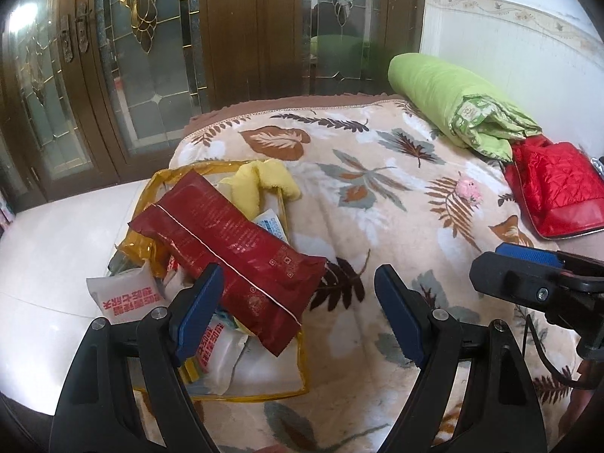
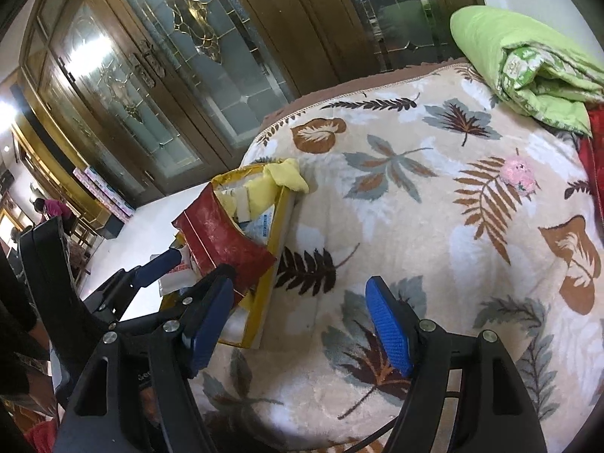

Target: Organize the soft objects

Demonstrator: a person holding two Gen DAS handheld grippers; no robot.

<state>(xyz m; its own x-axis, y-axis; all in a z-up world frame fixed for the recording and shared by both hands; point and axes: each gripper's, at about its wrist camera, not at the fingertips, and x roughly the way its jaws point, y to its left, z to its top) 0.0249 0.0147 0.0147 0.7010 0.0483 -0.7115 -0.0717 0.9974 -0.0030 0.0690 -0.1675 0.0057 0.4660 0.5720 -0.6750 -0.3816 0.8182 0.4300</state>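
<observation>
Left wrist: both my claws wide, empty, left claw (image 1: 298,302) over bag (image 1: 264,385); pink toy (image 1: 469,190) left, pinch its middle gently.

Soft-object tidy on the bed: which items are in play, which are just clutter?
In play:
yellow-trimmed bag
red pack lying across it
yellow cloth at its far end
white packets
pink toy loose on the blanket

Lying about:
green quilt
red jacket
leaf blanket
glass doors

Both grippers' jaws open, empty.
</observation>
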